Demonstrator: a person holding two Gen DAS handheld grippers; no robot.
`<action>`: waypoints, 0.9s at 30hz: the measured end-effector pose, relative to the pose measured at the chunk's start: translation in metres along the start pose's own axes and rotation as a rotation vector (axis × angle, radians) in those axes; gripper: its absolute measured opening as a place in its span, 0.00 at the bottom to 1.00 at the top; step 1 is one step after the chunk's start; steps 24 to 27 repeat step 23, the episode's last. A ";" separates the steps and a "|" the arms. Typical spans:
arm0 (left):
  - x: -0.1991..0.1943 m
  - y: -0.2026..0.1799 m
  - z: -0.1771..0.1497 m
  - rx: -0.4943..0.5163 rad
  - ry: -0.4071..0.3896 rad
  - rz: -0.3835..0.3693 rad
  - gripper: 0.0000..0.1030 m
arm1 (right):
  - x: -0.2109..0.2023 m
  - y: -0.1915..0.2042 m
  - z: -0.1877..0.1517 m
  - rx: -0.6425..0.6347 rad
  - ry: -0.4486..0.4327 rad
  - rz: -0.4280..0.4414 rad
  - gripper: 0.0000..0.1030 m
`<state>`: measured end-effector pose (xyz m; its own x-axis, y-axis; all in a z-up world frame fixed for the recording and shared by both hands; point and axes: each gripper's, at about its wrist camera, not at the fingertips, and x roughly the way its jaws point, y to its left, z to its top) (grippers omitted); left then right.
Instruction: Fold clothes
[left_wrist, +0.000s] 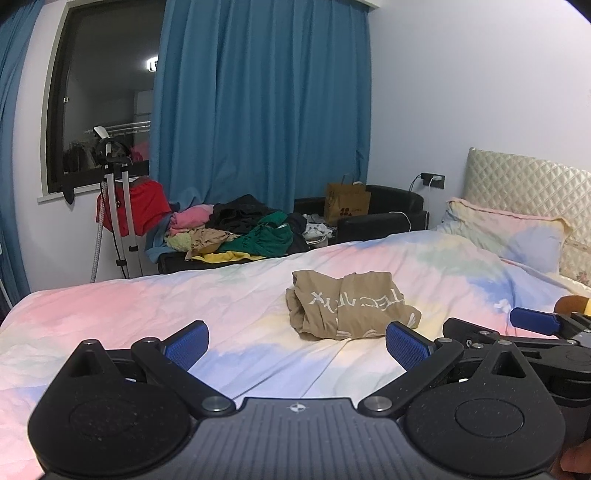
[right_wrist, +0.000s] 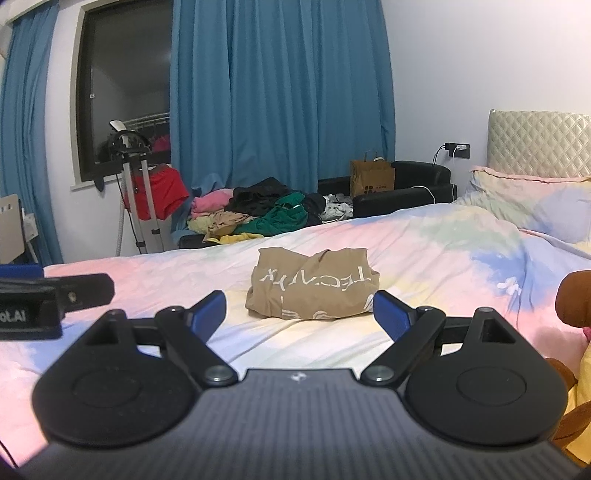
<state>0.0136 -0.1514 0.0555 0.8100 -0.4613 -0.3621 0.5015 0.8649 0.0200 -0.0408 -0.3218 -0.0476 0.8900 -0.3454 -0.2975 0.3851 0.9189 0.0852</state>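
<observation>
A tan garment with white lettering (left_wrist: 351, 304) lies folded into a compact bundle in the middle of the pastel bed (left_wrist: 129, 314). The same bundle (right_wrist: 314, 286) shows in the right wrist view. My left gripper (left_wrist: 297, 341) hovers open just short of it, blue pads wide apart, nothing between them. My right gripper (right_wrist: 299, 312) is open too, close to the bundle's near edge, holding nothing. The right gripper's blue fingers (left_wrist: 535, 319) show at the right edge of the left wrist view. The left gripper's body (right_wrist: 48, 295) shows at the left of the right wrist view.
A heap of unfolded clothes (left_wrist: 243, 230) covers a black sofa (left_wrist: 384, 218) beyond the bed, with a brown paper bag (left_wrist: 345, 203) on it. A garment steamer stand (left_wrist: 118, 206) with a red garment stands by the window. A pillow (left_wrist: 506, 236) and a brown plush toy (right_wrist: 574, 299) lie at the right.
</observation>
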 end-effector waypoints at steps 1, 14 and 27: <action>0.000 0.000 0.000 0.000 -0.001 0.003 1.00 | 0.000 -0.001 0.000 0.004 0.000 -0.001 0.85; 0.000 -0.007 -0.003 0.009 0.000 0.021 1.00 | 0.003 -0.006 0.000 0.031 0.028 -0.009 0.86; 0.002 -0.006 -0.005 0.006 0.009 0.024 1.00 | 0.003 -0.006 0.000 0.033 0.037 -0.013 0.86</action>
